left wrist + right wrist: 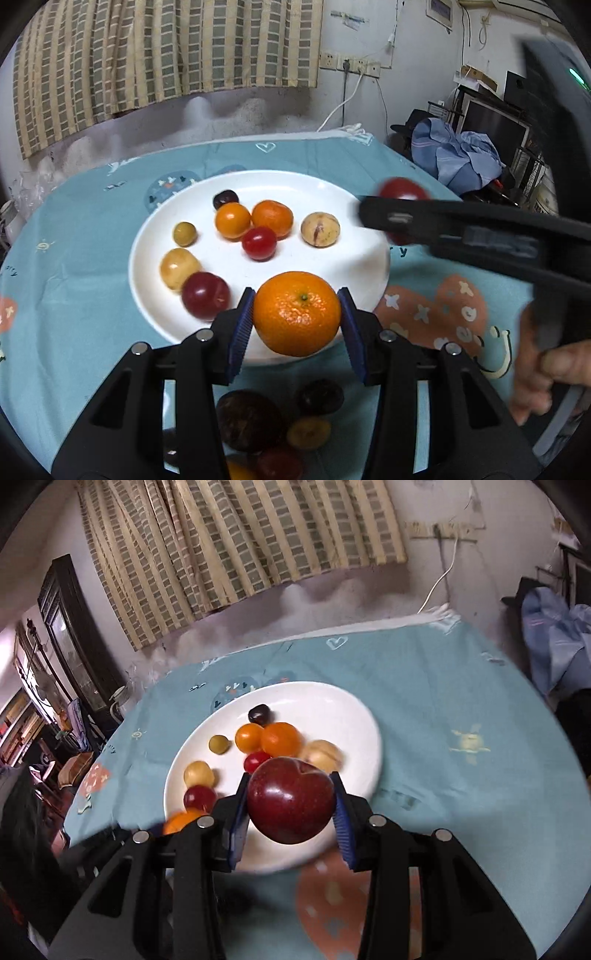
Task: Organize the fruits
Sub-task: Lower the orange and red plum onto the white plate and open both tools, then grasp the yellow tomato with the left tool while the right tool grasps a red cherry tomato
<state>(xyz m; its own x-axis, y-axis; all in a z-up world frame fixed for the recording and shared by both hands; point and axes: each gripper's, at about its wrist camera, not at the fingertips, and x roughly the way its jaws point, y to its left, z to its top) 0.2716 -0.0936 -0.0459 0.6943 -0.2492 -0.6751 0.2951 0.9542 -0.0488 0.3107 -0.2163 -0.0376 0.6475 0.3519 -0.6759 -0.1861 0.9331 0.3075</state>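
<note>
My left gripper [295,295] is shut on an orange mandarin [297,314], held above the near rim of the white plate [332,266]. On the plate lie several small fruits, among them two small oranges [271,218], a red cherry tomato [259,243], a dark red plum [205,295] and pale yellow ones [179,267]. My right gripper [289,779] is shut on a large dark red plum [290,801], over the plate's [351,720] near right side. In the left wrist view that plum [400,188] shows behind the right gripper's black finger [388,219].
A blue patterned tablecloth [85,240] covers the table. More loose fruit, dark and red, lies on the cloth under my left gripper [251,417]. A hand [546,373] grips the right tool. Curtain and wall stand behind; blue clothes [454,155] are piled at the right.
</note>
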